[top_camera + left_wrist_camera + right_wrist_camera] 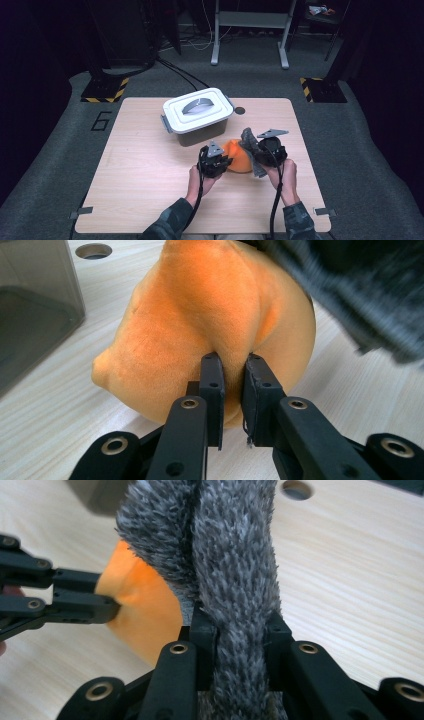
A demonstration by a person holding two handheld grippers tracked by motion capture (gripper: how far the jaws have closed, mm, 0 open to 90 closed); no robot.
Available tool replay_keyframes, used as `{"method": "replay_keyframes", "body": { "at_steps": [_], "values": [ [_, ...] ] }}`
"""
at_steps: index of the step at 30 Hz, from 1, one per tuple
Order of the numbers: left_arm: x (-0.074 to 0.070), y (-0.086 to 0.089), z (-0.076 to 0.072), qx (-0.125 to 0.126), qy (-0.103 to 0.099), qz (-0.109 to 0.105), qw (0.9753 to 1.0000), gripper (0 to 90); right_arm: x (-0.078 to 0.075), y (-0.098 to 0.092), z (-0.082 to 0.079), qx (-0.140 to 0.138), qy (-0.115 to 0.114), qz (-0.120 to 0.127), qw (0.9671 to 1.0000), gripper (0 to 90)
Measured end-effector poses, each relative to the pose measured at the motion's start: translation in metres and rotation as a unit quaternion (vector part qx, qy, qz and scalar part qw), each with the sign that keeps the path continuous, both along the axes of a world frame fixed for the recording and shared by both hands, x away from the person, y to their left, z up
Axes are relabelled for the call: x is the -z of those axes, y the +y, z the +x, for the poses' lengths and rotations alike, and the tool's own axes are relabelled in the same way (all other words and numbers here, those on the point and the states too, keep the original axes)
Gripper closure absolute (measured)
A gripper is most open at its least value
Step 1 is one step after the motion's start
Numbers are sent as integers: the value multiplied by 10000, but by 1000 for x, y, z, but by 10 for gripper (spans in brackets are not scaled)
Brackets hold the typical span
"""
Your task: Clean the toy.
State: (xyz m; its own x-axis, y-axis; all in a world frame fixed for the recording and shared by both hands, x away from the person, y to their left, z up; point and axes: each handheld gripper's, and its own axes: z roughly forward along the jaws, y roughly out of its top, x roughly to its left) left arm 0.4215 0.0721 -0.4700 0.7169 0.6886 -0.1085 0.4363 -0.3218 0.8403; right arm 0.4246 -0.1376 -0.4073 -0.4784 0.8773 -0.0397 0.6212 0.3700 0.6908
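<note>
Lidded box (198, 116) just behind orange plush (238, 156)

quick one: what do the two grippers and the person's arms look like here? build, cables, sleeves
Both are black two-jaw units. The left gripper and right gripper each carry a grey three-cornered plate on top and trail a black cable back along the forearm. Up close, the jaws are flat black pads on linkage arms with brass-coloured rivets. The sleeves are dark green-grey, mottled like camouflage.
</note>
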Motion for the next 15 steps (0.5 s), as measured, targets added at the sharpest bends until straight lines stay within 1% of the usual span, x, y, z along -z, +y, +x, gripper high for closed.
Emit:
{"method": "replay_keyframes", "body": {
  "at_steps": [1,2,4,5,6,7,8,9,10,11,12,13,14,15],
  "values": [
    [0,1,0,11,2,12,10000,792,4,3,2,-4,44,-76,10000,742],
    [0,1,1,21,8,0,10000,782,7,4,4,53,78,-82,9999,743],
    [0,2,1,22,17,-20,10000,755,9,4,6,43,77,-57,9999,743],
    [0,3,2,48,4,-16,10000,728,10,4,7,45,74,-12,10000,743],
    [0,3,2,62,-10,-14,10000,728,11,4,8,55,76,-4,10000,744],
    [-2,4,2,56,-68,7,10000,663,11,2,9,41,74,-13,10000,744],
    [-2,5,2,102,-79,26,9999,630,11,1,10,54,96,-17,9999,744],
    [-3,6,2,91,-115,62,9999,593,12,1,12,59,95,-18,9999,744],
    [-3,6,2,73,-150,151,9997,551,11,0,13,42,102,-26,9999,744],
    [-4,7,3,89,-135,164,9997,510,11,-1,14,53,113,-21,9999,744],
    [-3,7,3,78,-166,163,9997,489,11,-1,15,50,123,-13,9999,744],
    [-3,7,4,64,-198,217,9995,463,11,-2,16,49,111,-17,9999,744],
    [-3,7,4,64,-198,217,9995,430,11,-2,16,49,111,-17,9999,744],
    [-3,6,5,77,-219,238,9994,413,12,-3,17,56,127,21,9999,744]
  ]
}}
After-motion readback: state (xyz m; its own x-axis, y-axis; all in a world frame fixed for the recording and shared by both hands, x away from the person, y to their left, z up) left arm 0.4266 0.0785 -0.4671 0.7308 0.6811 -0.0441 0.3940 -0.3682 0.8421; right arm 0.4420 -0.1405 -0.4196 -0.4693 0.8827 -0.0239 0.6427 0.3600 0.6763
